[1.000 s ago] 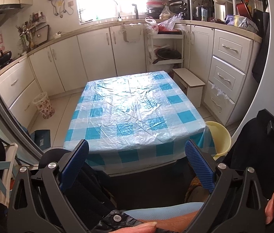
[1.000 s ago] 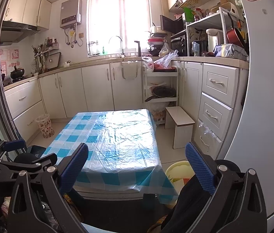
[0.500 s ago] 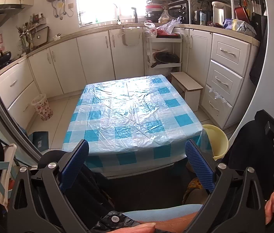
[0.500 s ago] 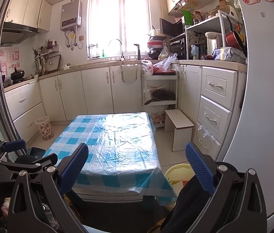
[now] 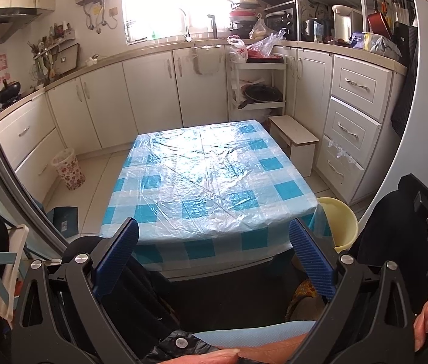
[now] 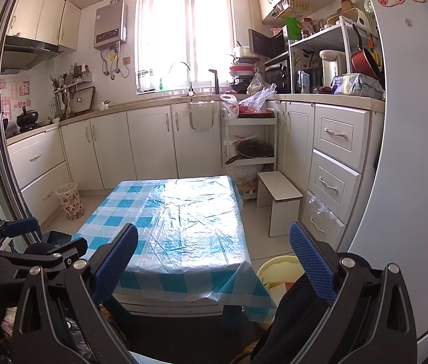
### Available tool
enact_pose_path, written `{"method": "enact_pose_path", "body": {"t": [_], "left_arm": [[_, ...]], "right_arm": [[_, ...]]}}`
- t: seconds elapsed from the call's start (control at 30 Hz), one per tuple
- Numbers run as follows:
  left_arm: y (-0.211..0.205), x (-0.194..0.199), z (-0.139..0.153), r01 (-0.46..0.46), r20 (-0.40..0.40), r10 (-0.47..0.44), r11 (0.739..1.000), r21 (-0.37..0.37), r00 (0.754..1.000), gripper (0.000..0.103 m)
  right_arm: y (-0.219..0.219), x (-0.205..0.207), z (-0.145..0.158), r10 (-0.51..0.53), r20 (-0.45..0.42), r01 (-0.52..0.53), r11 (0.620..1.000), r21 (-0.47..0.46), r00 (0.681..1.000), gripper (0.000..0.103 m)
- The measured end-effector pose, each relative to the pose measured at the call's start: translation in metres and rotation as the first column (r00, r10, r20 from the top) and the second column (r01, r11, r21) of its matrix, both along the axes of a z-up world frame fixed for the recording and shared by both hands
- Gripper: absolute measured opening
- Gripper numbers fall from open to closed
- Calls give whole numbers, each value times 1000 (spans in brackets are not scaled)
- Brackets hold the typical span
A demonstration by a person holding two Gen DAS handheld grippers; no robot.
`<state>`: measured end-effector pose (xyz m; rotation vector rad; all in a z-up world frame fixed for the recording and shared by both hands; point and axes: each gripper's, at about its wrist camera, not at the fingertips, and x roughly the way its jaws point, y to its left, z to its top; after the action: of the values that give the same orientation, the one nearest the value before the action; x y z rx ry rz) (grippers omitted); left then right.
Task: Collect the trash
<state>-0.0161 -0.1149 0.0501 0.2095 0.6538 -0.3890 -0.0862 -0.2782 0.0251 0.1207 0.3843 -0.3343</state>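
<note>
Here both the left tongs (image 5: 214, 257) and right tongs (image 6: 214, 261) hang spread wide, gripping nothing, before the desk's (image 5: 211, 176) near edge.

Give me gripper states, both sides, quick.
Left gripper: open, jaws wide apart, holding nothing.
Right gripper: open, jaws wide apart, holding nothing.

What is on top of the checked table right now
Only a clear plastic sheet lies over the blue checked cloth on the table. Nothing else shows on top. The tabletop itself is covered by the cloth, so its surface cannot be seen.
</note>
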Motion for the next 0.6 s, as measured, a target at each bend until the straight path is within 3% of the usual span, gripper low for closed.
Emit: {"method": "enact_pose_path", "body": {"t": [0.6], "left_arm": [[0,-1,3,1,7,-1,1000,-11,1000,95]], "right_arm": [[6,2,2,16,-5,-16,1000,-9,1000,96]]}}
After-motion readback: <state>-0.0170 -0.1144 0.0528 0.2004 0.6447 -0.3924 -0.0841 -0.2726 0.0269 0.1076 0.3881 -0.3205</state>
